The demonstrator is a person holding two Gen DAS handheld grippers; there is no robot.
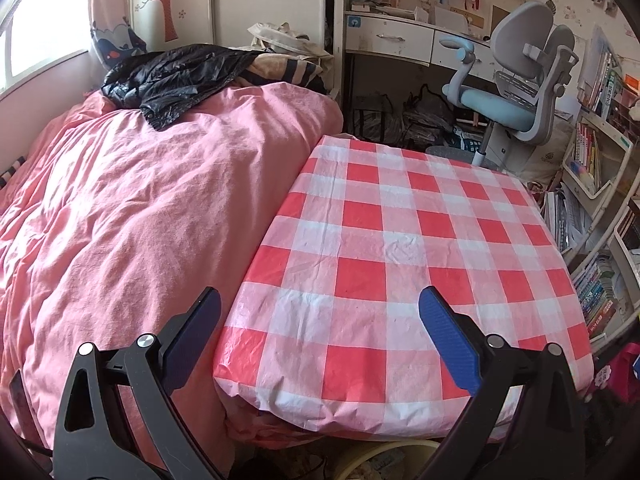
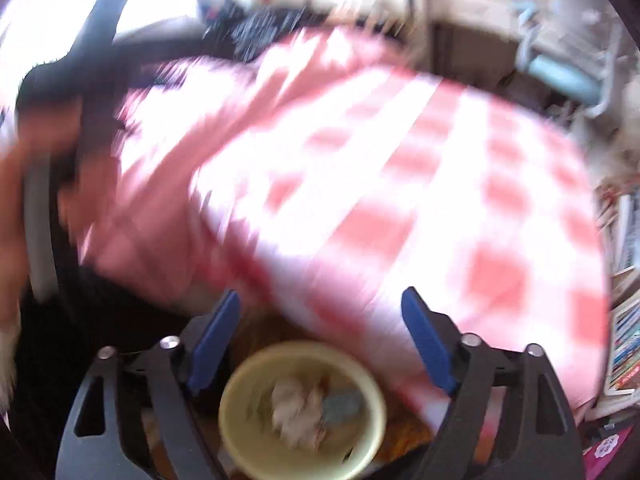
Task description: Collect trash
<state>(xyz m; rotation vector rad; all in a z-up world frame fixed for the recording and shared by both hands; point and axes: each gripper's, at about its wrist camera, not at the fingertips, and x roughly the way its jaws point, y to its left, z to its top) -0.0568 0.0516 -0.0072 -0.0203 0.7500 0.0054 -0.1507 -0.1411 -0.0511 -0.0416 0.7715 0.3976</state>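
At the bottom of the right wrist view, the right gripper (image 2: 320,332) has its two blue fingers (image 2: 214,340) spread wide, with nothing between them. Just below stands one pale yellow bin (image 2: 240,412) with one crumpled paper wad (image 2: 298,412) inside; this picture is strongly blurred. In the left wrist view, the left gripper (image 1: 320,328) is also spread and empty, over one checkered table (image 1: 400,240). One pink bed (image 1: 140,200) fills the left, one black jacket (image 1: 168,76) lies at upper left, one desk chair (image 1: 516,92) stands at upper right.
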